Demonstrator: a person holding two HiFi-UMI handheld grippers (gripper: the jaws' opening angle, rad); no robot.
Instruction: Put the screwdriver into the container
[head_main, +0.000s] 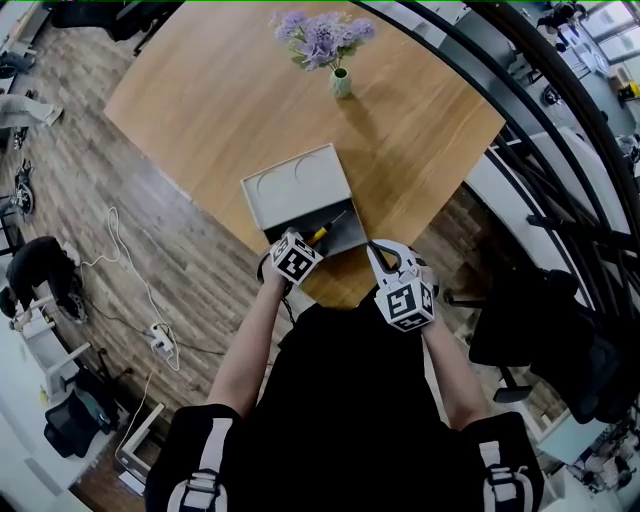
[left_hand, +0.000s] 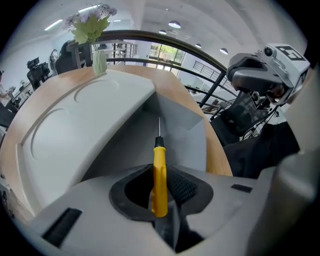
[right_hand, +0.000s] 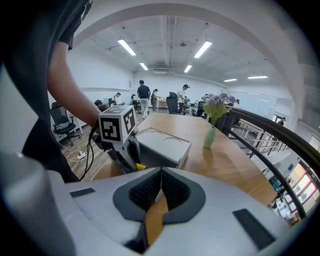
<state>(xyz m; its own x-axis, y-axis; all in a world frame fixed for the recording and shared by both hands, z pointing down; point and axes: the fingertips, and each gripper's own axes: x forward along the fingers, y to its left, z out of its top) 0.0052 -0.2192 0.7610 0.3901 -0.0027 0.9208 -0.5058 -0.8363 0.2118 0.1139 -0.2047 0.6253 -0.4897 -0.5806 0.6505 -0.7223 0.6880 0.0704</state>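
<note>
Wooden table (head_main: 200, 110), left gripper (left_hand: 162, 181) tight on yellow screwdriver (left_hand: 159, 170) over the container (left_hand: 90, 125) (right gripper (right_hand: 161, 192) closed, empty)

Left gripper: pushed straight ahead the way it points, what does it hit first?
Probably the inner wall of the open compartment in the grey container. The yellow screwdriver, clamped in the jaws of the left gripper, leads with its tip aimed inside. Depth is unclear.

My left grey claw (left_hand: 163, 181) is clamped on the yellow-handled screwdriver (left_hand: 159, 162), forearm stretched forward. My right grey claw (right_hand: 160, 189) is level beside it — jaws together, empty.
</note>
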